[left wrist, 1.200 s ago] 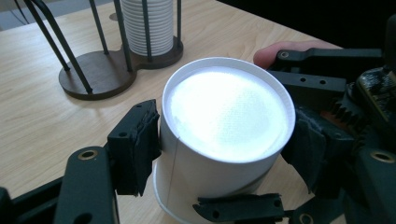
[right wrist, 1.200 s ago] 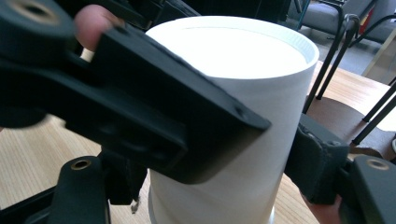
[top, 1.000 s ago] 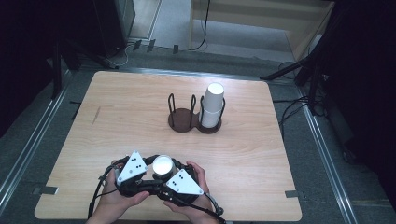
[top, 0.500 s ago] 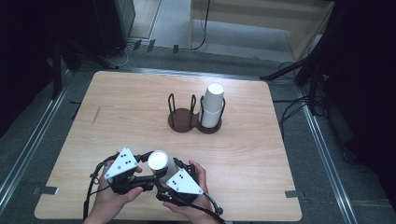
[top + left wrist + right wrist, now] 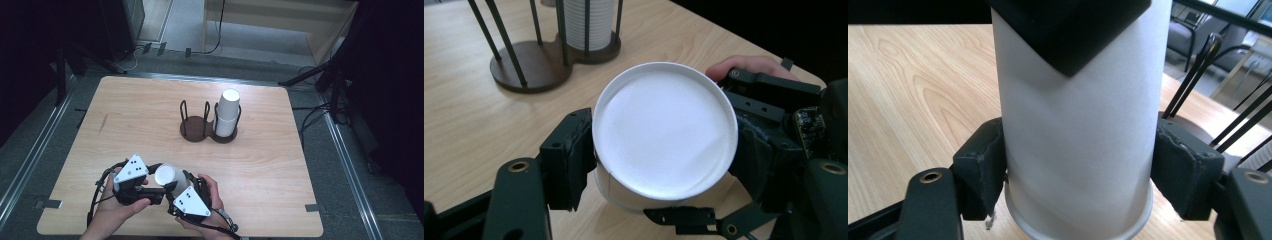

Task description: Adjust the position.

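A white paper cup (image 5: 167, 176) is held over the table's front edge between both grippers. In the left gripper view its recessed bottom (image 5: 664, 130) faces the camera. My left gripper (image 5: 664, 160) has its pads against the cup's sides; its jaws have just been opening slightly with the cup still between them. My right gripper (image 5: 1080, 170) has just been closing and now pinches the cup's wall (image 5: 1078, 125) near the rim. In the high view the left gripper (image 5: 160, 182) and the right gripper (image 5: 177, 186) meet at the cup.
A dark two-ring wire holder (image 5: 207, 127) stands mid-table, its right ring holding a stack of white cups (image 5: 227, 112) and its left ring bare. It also appears behind the held cup as the holder (image 5: 531, 65) with its stack (image 5: 586, 22).
The left gripper has shifted a little to the left, and the cup has moved and tilted leftward with it. The right gripper has stayed where it was.
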The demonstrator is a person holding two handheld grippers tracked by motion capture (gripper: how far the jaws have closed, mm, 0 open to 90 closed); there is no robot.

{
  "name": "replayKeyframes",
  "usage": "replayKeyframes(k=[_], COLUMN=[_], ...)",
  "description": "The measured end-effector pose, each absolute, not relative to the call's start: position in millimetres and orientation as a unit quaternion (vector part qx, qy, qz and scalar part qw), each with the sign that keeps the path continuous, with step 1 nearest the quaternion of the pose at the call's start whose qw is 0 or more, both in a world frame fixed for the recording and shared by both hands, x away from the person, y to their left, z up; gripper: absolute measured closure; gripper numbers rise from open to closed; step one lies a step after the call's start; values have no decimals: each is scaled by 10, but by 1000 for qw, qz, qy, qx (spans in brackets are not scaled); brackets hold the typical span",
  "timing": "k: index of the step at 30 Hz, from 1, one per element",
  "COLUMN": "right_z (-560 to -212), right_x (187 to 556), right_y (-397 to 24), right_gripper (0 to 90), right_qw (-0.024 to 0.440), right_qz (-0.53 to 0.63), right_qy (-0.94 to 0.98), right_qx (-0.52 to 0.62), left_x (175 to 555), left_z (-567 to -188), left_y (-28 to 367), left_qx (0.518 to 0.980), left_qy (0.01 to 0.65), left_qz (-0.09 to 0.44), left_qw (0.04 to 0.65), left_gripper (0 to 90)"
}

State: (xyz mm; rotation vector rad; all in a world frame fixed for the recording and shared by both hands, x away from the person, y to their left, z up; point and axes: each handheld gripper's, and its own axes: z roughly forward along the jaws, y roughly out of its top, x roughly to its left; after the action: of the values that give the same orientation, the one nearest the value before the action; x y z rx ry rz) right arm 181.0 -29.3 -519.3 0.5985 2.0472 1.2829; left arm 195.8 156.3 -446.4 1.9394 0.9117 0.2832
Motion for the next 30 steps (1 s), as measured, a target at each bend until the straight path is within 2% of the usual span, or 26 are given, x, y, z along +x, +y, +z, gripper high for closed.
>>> replayKeyframes(k=[9,15,20,24,30], right_z=[-5220,-5234,-5215,-5199,-5149], right_x=[1754,1760,1779,1785,1796], right_y=[-246,-247,-256,-260,-305], right_gripper=[284,282,222,143,123], right_qw=[361,373,375,374,378], right_qz=[463,455,454,450,462], right_qy=[789,788,787,789,777], right_qx=[183,179,183,188,200], left_x=[1997,1996,2014,2002,2006], left_z=[-4499,-4499,-4512,-4523,-4503], left_y=[1543,1555,1578,1595,1687], left_qx=[803,804,800,785,757], left_qy=[388,387,380,383,390], left_qz=[92,94,91,119,154], left_qw=[443,441,455,472,502], left_gripper=[261,296,320,325,326])
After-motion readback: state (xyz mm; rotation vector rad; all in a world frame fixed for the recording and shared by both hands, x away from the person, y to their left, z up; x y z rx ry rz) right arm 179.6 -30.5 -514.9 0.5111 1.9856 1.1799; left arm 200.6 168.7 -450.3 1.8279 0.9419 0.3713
